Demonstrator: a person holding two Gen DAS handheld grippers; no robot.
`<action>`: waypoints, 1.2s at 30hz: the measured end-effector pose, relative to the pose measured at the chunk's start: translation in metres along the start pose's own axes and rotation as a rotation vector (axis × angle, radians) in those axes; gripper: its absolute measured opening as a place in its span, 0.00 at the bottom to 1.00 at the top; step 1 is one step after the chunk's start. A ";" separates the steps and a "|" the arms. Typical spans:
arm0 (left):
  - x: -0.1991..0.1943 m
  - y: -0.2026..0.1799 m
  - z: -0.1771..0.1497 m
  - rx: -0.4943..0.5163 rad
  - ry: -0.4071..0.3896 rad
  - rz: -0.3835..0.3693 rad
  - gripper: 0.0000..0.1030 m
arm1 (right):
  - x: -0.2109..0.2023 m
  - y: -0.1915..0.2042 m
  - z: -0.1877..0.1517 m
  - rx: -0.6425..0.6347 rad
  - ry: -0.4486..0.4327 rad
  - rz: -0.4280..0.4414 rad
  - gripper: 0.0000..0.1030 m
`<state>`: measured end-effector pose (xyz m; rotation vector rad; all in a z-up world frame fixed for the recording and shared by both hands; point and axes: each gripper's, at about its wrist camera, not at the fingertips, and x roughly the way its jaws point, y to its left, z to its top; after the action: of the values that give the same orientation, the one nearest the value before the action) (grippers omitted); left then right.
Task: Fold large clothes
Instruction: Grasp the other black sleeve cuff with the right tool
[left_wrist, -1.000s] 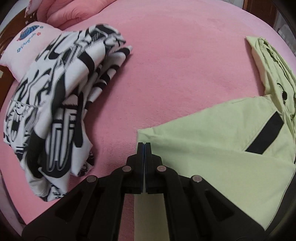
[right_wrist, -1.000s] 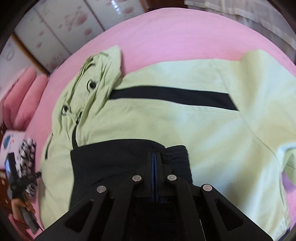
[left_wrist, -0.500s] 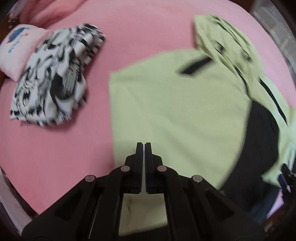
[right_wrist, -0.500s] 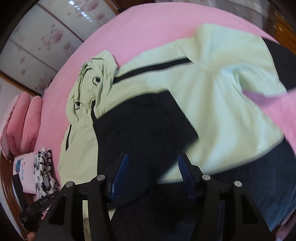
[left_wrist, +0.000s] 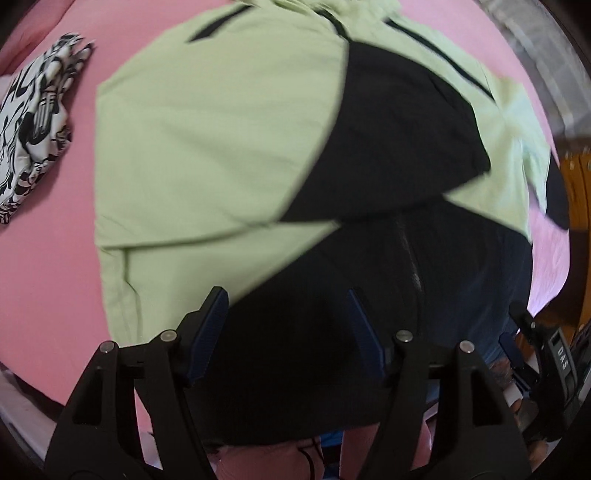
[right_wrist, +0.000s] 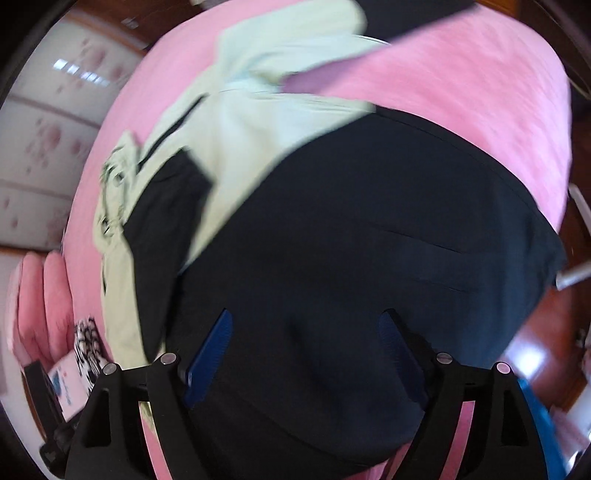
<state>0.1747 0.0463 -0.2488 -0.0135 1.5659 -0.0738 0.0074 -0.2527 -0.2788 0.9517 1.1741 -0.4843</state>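
A pale green jacket (left_wrist: 207, 147) with black panels (left_wrist: 399, 140) lies on the pink bed (left_wrist: 44, 280), its sleeves folded in over the body. Its black lower part (right_wrist: 351, 240) fills the near side in both views. My left gripper (left_wrist: 285, 295) hovers over that black hem, jaws opening, nothing pinched between them. My right gripper (right_wrist: 306, 315) hangs above the same black cloth, tilted steeply down, its jaws opening too and holding nothing. In the left wrist view the right gripper (left_wrist: 546, 354) shows at the lower right edge. Both pictures are blurred by motion.
A crumpled black-and-white patterned garment (left_wrist: 37, 122) lies at the bed's left side, beside a white printed pillow (right_wrist: 66, 384) and pink pillows (right_wrist: 40, 295). A floral wardrobe (right_wrist: 48, 129) stands behind the bed. Wooden floor (right_wrist: 535, 332) shows past the bed's near right edge.
Both grippers were shut on the jacket's cloth a second ago; now both stand open and empty. Both have pulled back toward the jacket's black hem, and the right one has rolled.
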 end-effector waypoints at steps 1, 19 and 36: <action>0.001 -0.009 -0.004 0.004 0.009 0.008 0.61 | -0.001 -0.013 0.005 0.031 0.008 0.006 0.81; 0.001 -0.227 -0.027 0.027 0.052 0.081 0.61 | -0.061 -0.133 0.215 0.138 -0.120 0.068 0.81; -0.015 -0.320 -0.006 0.083 0.044 0.115 0.61 | -0.042 -0.215 0.386 0.307 -0.301 -0.005 0.73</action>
<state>0.1565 -0.2718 -0.2164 0.1443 1.6034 -0.0493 0.0433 -0.6947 -0.2891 1.0939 0.8429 -0.7989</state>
